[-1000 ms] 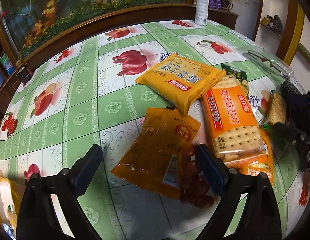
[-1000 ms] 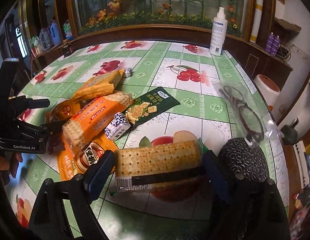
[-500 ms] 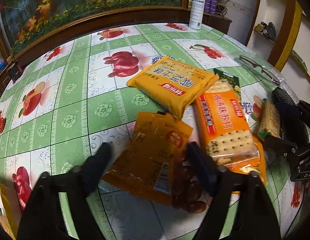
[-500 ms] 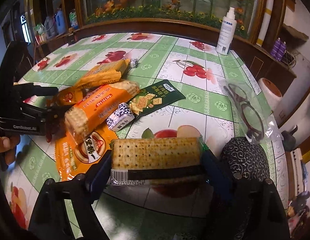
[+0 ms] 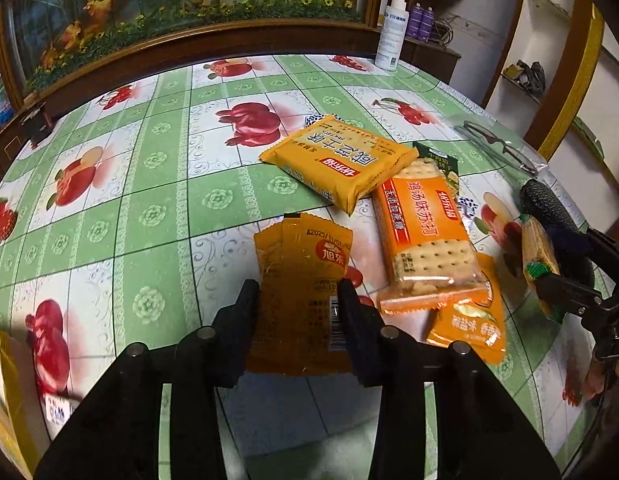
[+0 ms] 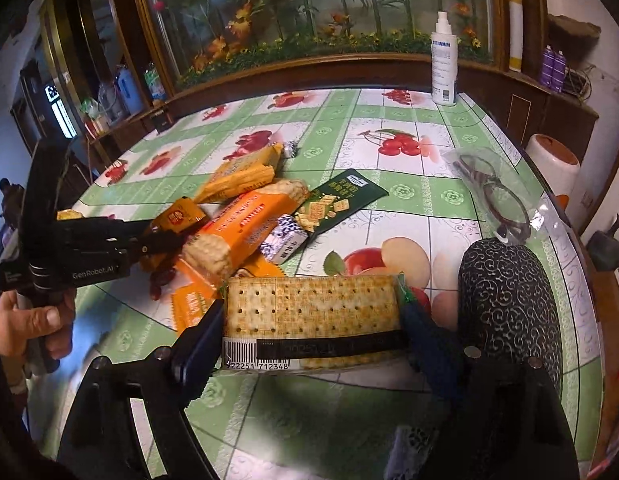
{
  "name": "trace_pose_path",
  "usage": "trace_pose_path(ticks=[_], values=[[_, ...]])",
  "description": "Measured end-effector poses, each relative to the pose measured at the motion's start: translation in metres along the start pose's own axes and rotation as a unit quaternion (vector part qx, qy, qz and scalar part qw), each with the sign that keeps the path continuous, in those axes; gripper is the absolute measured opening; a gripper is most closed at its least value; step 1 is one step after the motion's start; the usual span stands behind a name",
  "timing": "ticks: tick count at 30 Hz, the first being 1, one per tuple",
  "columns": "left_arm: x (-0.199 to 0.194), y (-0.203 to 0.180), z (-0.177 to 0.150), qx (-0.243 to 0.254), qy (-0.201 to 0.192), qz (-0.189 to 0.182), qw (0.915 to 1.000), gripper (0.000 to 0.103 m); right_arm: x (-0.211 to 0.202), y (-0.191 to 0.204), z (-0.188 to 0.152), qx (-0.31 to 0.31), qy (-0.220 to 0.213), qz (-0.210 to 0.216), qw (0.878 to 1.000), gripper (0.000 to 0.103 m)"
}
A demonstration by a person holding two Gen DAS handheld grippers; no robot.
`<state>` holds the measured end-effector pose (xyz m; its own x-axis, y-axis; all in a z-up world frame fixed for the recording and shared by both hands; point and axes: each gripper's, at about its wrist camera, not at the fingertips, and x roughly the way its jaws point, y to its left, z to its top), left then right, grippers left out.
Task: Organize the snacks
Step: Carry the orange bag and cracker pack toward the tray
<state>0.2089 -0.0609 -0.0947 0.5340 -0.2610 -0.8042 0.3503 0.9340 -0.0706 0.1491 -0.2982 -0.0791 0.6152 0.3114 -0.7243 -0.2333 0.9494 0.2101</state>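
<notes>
- My left gripper (image 5: 297, 296): jaws closing, pads against the flat orange packet (image 5: 305, 264).
- My right gripper (image 6: 313, 320): clamped across the clear-wrapped cracker pack (image 6: 313, 308).

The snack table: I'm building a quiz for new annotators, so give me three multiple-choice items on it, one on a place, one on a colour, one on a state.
1. Where does the white spray bottle stand?
A. at the table's far edge
B. on the orange cracker pack
C. inside a box

2. What colour is the flat pack lying under the far end of the orange cracker pack?
A. pink
B. dark green
C. white

3. What is between the jaws of the right gripper?
A. nothing
B. the spectacles
C. a clear-wrapped cracker pack

Answers:
1 A: the bottle stands upright beside the wooden rim, beyond all the snacks.
2 B: the dark green pack pokes out past the orange cracker pack.
3 C: the clear-wrapped cracker pack spans the jaws end to end, off the table.
</notes>
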Motion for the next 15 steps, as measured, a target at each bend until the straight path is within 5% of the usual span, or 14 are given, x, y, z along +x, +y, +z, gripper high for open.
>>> trace_pose_path(ticks=[15], values=[[-0.092,0.031,-0.056,-0.068,-0.051,0.013,0.9963,0.037,-0.04,0.063,-0.014,-0.02,-0.035,0.059,0.997,0.087]])
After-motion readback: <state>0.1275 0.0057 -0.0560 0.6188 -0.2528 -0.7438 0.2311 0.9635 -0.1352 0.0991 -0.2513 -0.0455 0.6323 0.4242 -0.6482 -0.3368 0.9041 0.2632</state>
